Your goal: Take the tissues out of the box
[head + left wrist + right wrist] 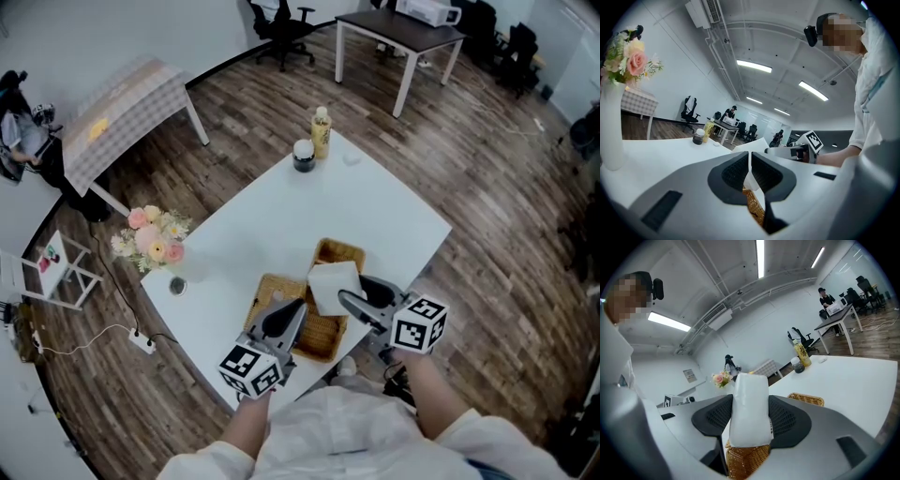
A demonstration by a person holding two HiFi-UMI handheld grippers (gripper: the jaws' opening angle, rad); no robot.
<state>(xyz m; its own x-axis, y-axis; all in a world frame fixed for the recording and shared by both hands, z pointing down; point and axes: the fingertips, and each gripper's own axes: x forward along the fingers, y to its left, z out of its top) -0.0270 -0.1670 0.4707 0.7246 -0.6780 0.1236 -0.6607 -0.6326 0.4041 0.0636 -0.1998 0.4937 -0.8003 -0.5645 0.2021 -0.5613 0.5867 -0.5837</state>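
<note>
In the head view we see the right gripper (349, 294) holding a white tissue pack (333, 286) over a wicker basket (323, 342) at the near edge of the white table (375, 197). The left gripper (298, 309) reaches in at the pack's lower left side. In the left gripper view, its jaws are pressed together on a thin white tissue (750, 182), with basket weave showing below. In the right gripper view, we find the jaws clamped on the pack's two sides, and the pack stands upright between them.
</note>
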